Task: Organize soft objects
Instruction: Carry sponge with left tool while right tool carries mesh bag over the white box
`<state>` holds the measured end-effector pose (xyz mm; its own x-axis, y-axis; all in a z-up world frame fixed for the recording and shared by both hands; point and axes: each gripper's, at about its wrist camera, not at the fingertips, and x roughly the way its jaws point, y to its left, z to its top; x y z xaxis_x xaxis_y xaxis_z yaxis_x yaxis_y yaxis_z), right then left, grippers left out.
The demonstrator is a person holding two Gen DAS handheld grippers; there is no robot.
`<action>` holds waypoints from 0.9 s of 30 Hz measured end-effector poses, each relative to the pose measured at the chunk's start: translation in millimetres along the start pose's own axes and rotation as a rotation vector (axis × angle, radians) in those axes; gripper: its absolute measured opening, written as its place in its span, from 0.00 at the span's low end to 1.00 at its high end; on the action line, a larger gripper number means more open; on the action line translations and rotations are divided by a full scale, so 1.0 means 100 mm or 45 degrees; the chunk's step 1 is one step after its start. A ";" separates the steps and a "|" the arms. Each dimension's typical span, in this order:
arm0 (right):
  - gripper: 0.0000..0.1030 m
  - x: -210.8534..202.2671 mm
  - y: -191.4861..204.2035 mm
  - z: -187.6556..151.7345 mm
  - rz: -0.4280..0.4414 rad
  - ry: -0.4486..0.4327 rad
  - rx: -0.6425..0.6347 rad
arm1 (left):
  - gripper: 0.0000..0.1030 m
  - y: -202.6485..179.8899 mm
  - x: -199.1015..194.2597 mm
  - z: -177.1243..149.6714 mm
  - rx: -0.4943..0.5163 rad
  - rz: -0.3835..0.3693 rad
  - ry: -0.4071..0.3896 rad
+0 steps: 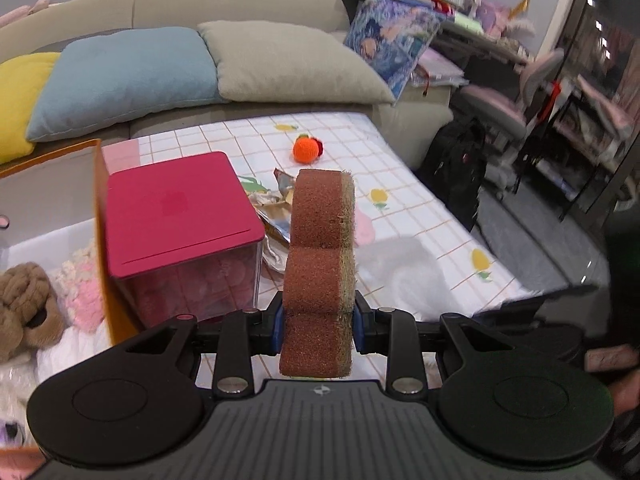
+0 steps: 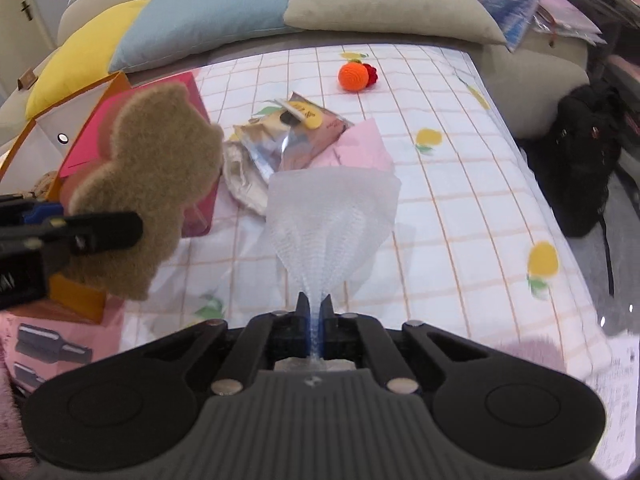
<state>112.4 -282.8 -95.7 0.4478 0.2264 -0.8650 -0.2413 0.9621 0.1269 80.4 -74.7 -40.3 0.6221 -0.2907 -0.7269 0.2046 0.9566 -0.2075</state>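
between the fingers of the left gripper [image 1: 319, 320] sits one brown sponge [image 1: 320, 264], lobed in outline and standing on edge, its rust-coloured foam side turned left and its tan scouring side turned right; the jaws are clenched on its lower part, and it is lifted above the table. in the right wrist view the same sponge [image 2: 148, 196] hangs at the far left, tan face on, with the left gripper's dark finger [image 2: 100, 232] across it.

the right gripper [image 2: 316, 312] is pinched tight on one sheet of white foam netting [image 2: 332, 216], which fans out ahead of its fingertips over the checked tablecloth [image 2: 460, 216] with its yellow fruit print.

just beyond the netting lie one pink cloth [image 2: 360, 148] and a small heap of crumpled foil snack packets [image 2: 276, 140]; one carries a yellow round label, its writing too blurred to read. farther ahead rests one orange knitted ball [image 2: 354, 76] with a red bit beside it.

left of the left gripper stands one clear box with a magenta lid [image 1: 176, 212], and beyond that one orange-edged open box [image 1: 100, 216] holding a brown plush toy [image 1: 28, 304] and pink fluffy things.

at the back, three cushions lean on the sofa: one yellow [image 1: 20, 100], one blue [image 1: 124, 76], one beige [image 1: 288, 60].
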 end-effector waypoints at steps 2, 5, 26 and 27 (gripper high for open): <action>0.00 -0.05 0.06 -0.06 0.006 0.011 0.013 | 0.34 0.04 -0.15 -0.02 -0.030 -0.016 -0.028; 0.00 -0.18 0.17 -0.11 0.033 0.009 0.023 | 0.34 0.12 -0.37 -0.03 -0.065 -0.021 -0.077; 0.00 -0.41 2.05 0.57 0.442 -0.086 -0.374 | 0.34 1.58 -1.16 -0.20 -0.450 0.434 -0.128; 0.00 -0.33 2.14 0.59 0.446 -0.060 -0.389 | 0.34 1.62 -1.14 -0.21 -0.460 0.432 -0.115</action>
<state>96.7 -75.2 -11.5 0.3312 0.5432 -0.7715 -0.6245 0.7392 0.2523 26.6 114.2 -4.6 0.6745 0.0529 -0.7364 -0.2854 0.9386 -0.1940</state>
